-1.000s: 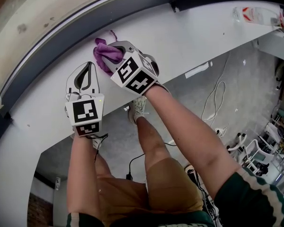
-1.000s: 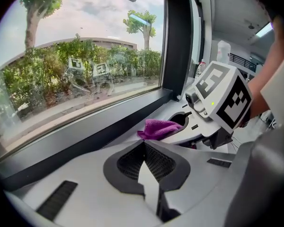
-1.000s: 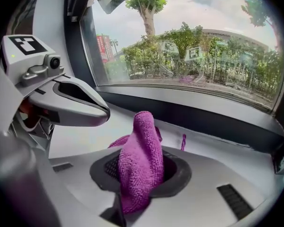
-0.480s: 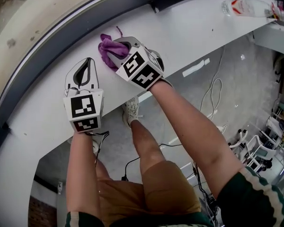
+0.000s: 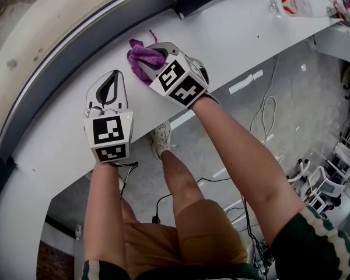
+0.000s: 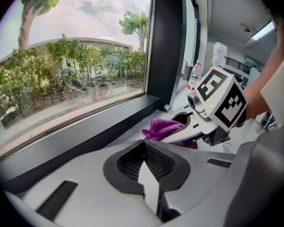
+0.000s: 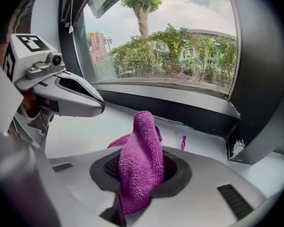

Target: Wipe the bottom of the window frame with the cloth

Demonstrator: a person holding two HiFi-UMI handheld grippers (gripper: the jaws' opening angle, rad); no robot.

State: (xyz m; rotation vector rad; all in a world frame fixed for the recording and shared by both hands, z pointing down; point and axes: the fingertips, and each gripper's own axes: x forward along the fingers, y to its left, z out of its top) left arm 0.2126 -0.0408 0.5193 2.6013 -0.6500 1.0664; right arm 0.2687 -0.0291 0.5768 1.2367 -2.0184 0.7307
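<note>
The window pane [image 6: 71, 65] looks out on trees and a low building, and below it the dark bottom rail of the window frame [image 5: 76, 45] curves across the head view, with the white sill [image 5: 233, 34] just in front of it. A person's bare forearms reach out over the sill, one gripper in each hand. The right gripper [image 5: 154, 52] rests on the sill close to the frame, its jaws closed on the purple cloth [image 5: 141, 57]; in the right gripper view the cloth [image 7: 142, 160] stands bunched up between the pads and spills forward onto the sill, a loose thread lying just short of the dark rail. The left gripper [image 5: 109, 77] lies on the sill beside it, further from the frame and apart from the cloth, its jaws [image 6: 149, 167] brought together at the tips with nothing held between them. A clear plastic bottle [image 5: 297, 6] lies on its side at the far end of the sill, well away from both grippers
</note>
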